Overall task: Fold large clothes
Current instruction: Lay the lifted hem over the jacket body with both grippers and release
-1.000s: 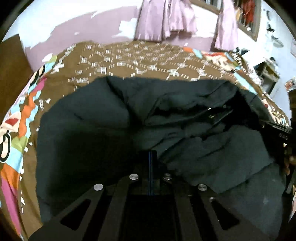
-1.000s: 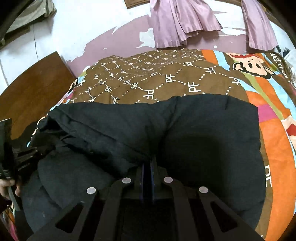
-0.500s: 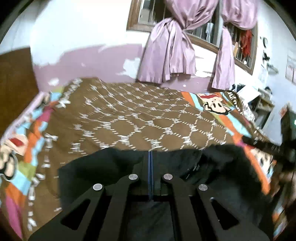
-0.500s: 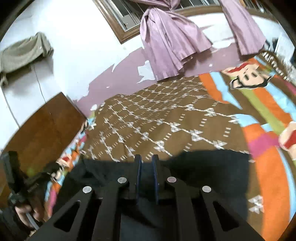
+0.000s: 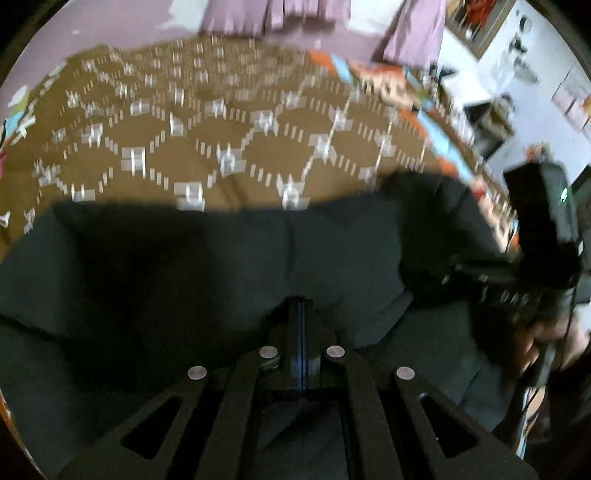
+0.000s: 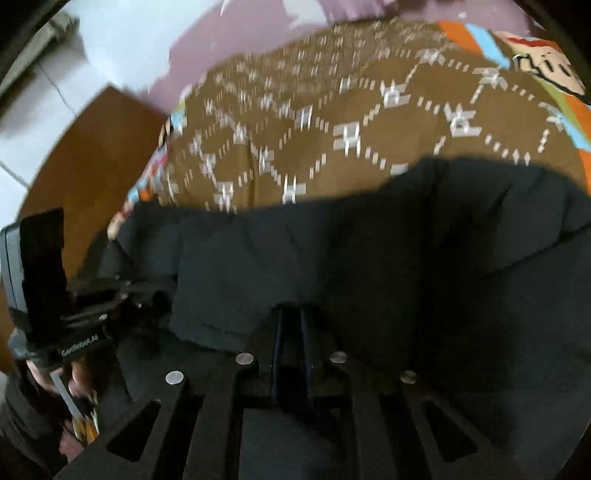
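Observation:
A large black garment (image 5: 221, 266) lies on the brown patterned bedspread (image 5: 221, 122) and fills the lower half of both views (image 6: 369, 258). My left gripper (image 5: 301, 314) is shut on a fold of the garment at its near edge. My right gripper (image 6: 291, 317) is shut on the garment's near edge too, with cloth between its fingers. The right gripper also shows at the right of the left wrist view (image 5: 491, 280). The left gripper shows at the left of the right wrist view (image 6: 107, 299). Both frames are blurred by motion.
The bedspread (image 6: 332, 122) has bright cartoon borders at its sides. A wooden headboard (image 6: 85, 155) stands at the left. Purple curtains (image 5: 288, 14) hang on the far wall. A cluttered white shelf (image 5: 498, 110) stands at the far right.
Both grippers lifted the garment's near edge up half a second ago, then came down and forward. The garment now lies doubled over itself, with a straighter far edge.

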Demonstrator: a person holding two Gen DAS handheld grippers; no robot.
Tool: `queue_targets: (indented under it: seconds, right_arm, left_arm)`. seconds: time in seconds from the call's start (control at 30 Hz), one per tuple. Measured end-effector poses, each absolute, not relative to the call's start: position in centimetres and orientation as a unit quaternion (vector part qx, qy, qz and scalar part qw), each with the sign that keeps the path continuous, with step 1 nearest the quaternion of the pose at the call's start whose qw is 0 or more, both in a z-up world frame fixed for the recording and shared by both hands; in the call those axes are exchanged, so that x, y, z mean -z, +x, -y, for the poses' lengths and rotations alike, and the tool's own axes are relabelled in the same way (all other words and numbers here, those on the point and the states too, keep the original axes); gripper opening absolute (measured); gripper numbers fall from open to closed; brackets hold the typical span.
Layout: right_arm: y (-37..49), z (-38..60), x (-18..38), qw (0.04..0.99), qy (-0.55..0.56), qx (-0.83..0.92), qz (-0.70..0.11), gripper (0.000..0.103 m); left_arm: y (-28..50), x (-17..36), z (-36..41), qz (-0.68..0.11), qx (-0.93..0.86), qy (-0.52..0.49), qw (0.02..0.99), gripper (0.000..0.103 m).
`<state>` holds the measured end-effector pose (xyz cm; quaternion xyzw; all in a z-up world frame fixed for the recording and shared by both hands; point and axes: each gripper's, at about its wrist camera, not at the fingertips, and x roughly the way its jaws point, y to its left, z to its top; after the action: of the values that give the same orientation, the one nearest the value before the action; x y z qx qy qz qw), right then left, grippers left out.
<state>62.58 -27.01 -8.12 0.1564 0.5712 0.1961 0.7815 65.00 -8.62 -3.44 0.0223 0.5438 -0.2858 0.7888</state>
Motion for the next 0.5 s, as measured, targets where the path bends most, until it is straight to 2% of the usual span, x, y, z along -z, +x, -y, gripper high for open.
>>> queue_targets:
  seconds: [0.23,0.5]
  right_arm:
    - [62.6,24.6,11.2,0.767,0.095,-0.176,-0.610,0.006]
    - [61.7,24.1,12.0,0.795,0.085,-0.157,-0.580,0.005]
  left_arm:
    - [64.5,6.6,9.6,-0.571,0.254,0.065,0.778,0.000]
    - [62.7,7.8,8.9,-0.532,0.242,0.061,0.809,0.001]
